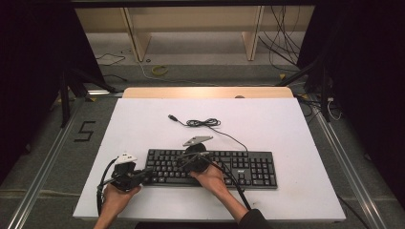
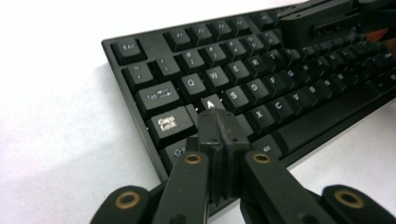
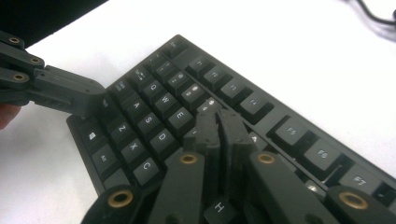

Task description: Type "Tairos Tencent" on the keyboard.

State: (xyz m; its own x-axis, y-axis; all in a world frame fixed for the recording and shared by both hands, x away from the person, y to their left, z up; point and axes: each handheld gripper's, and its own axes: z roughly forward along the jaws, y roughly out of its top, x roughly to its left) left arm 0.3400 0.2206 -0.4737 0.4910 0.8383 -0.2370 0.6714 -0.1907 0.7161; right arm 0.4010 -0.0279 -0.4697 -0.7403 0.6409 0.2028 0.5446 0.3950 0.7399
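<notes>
Closed left gripper (image 2: pixel 219 122) fingers (image 2: pixel 231 128) rest on the keyboard (image 2: pixel 280 93).

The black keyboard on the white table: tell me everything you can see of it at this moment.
The keyboard is a full-size black one, plastic by its look, with white legends and a number pad at its right end. It lies flat on the white table, long side toward the person. Its black cable runs from the back edge, loosely bundled, the plug lying free. The shut left gripper tips over the keys near A and Caps Lock; the shut right gripper points down over the upper letter rows.
</notes>
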